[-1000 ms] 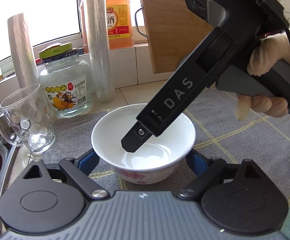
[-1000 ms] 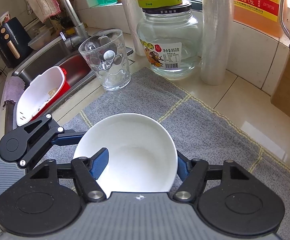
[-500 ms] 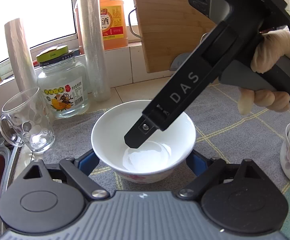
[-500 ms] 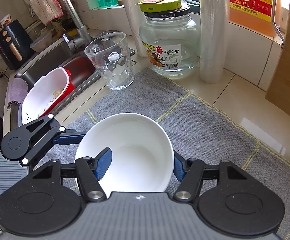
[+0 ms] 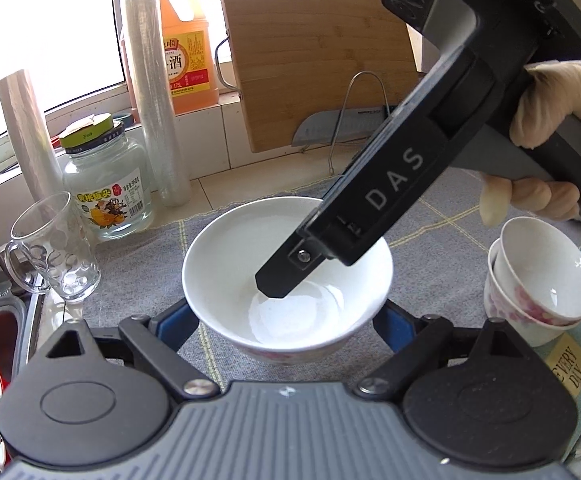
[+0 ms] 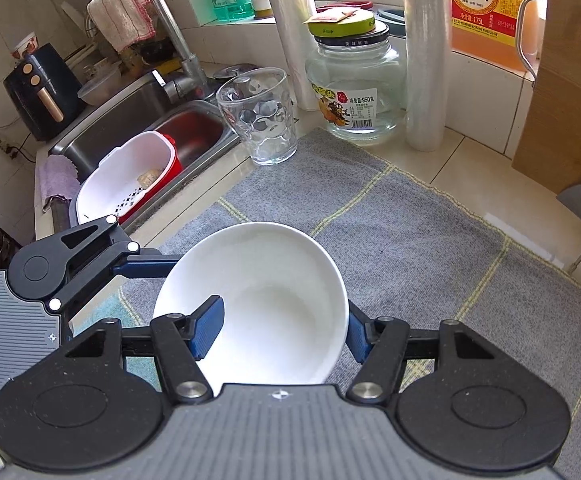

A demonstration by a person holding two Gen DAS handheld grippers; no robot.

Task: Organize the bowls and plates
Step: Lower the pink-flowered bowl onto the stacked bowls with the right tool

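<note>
A white bowl with a pink flower pattern (image 5: 242, 264) is held above the grey mat (image 5: 138, 264). My left gripper (image 5: 286, 320) grips it from both sides with its blue pads. My right gripper (image 6: 286, 328) also holds the bowl (image 6: 274, 292), one finger (image 6: 208, 326) inside the rim and one outside; in the left wrist view its black finger (image 5: 290, 272) reaches into the bowl. Two more stacked flowered bowls (image 5: 542, 276) stand at the right on the counter.
A glass mug (image 5: 56, 244), a glass jar (image 5: 108, 188), two film rolls (image 5: 154, 96), an orange bottle (image 5: 184, 48) and a wooden cutting board (image 5: 314, 60) stand behind. The sink (image 6: 138, 120) with a white-red basket (image 6: 130, 176) lies left.
Both grippers have carried the bowl to the right and a little up. The stacked bowls at the right have come into full view.
</note>
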